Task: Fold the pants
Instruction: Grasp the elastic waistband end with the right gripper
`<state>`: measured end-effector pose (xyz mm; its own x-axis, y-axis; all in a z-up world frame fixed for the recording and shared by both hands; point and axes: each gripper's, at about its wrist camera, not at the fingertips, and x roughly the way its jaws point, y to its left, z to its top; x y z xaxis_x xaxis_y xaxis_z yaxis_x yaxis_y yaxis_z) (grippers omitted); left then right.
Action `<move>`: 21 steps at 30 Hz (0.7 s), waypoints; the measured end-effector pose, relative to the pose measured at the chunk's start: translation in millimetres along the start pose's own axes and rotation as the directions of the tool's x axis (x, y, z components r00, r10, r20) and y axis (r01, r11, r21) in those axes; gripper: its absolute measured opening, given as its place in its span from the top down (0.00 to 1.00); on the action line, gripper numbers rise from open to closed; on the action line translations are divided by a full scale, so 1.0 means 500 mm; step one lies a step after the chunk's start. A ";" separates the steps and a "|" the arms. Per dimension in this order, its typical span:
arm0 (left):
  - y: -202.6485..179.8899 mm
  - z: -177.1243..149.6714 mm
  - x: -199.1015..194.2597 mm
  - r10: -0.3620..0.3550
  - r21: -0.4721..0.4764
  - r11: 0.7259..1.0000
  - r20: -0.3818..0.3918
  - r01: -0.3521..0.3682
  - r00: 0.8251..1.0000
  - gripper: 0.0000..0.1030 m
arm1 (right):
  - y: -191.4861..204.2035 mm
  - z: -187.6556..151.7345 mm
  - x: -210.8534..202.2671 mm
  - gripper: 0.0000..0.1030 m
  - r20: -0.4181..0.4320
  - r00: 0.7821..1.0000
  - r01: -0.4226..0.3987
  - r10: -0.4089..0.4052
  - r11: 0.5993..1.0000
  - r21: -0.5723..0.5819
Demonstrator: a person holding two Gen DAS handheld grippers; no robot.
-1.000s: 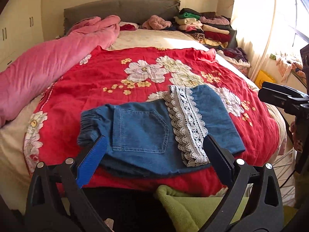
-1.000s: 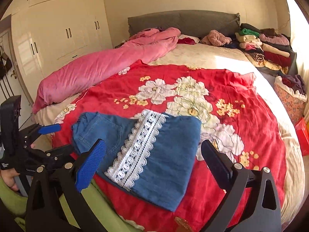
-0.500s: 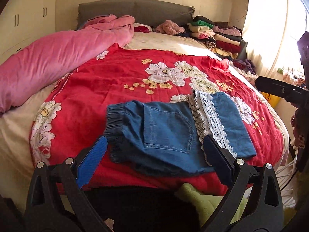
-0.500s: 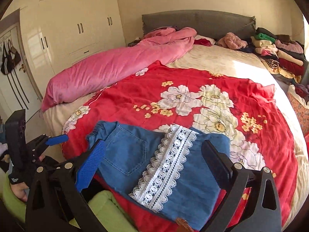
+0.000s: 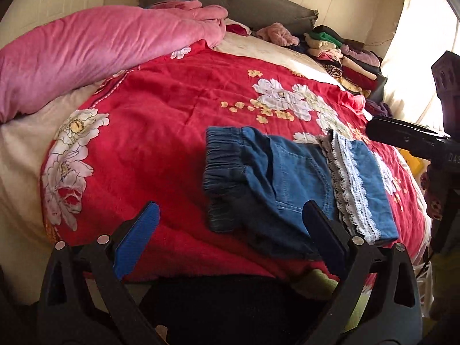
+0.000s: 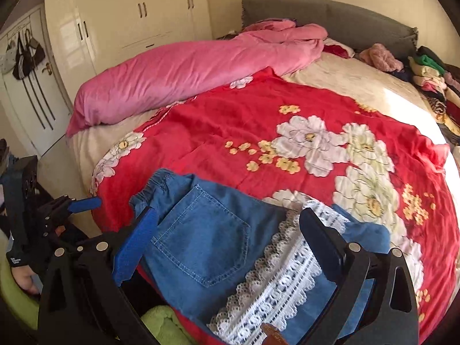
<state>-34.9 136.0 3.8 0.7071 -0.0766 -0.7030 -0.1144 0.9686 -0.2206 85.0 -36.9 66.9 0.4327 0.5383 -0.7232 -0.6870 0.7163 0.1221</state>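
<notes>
The folded blue denim pants (image 5: 276, 184) with a white lace band (image 5: 350, 189) lie on the red floral blanket (image 5: 161, 132) near the bed's front edge. In the right wrist view the pants (image 6: 207, 238) fill the lower middle, back pocket up, lace band (image 6: 276, 281) to the right. My left gripper (image 5: 230, 224) is open and empty, just in front of the pants' elastic waistband. My right gripper (image 6: 227, 230) is open and empty, low over the pants. Each gripper shows at the edge of the other's view, the right one (image 5: 408, 141) and the left one (image 6: 69, 207).
A long pink duvet (image 6: 184, 69) lies along the bed's left side. Stacked folded clothes (image 5: 345, 54) sit at the far right by the grey headboard (image 6: 330, 20). A green cloth (image 6: 161, 325) lies below the bed's front edge. White wardrobes (image 6: 129, 23) stand at the left.
Both grippers have swung left: the pants moved rightward in the left view and lower and closer in the right view. The pants have not moved on the bed. Both grippers stay open.
</notes>
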 end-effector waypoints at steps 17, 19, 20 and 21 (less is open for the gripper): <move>0.026 -0.032 0.087 -0.103 -0.006 0.995 -0.099 0.103 0.990 0.28 | 0.098 0.079 0.254 0.04 -0.224 0.958 -0.214 0.179 0.967 -0.141; 0.029 -0.033 0.089 -0.110 -0.014 0.994 -0.101 0.109 0.989 0.28 | 0.107 0.081 0.287 0.05 -0.262 0.943 -0.246 0.204 0.959 -0.140; 0.029 -0.032 0.091 -0.110 -0.015 0.994 -0.103 0.110 0.989 0.28 | 0.110 0.081 0.297 0.05 -0.274 0.939 -0.255 0.210 0.957 -0.141; 0.029 -0.032 0.094 -0.111 -0.015 0.994 -0.105 0.110 0.988 0.28 | 0.116 0.079 0.311 0.05 -0.292 0.931 -0.270 0.220 0.952 -0.143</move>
<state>-14.7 142.6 -43.1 0.6380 -0.2079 -0.7414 -0.0469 0.9506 -0.3068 135.7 106.0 -11.5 0.0811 0.5285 -0.8451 -0.8546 0.4732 0.2139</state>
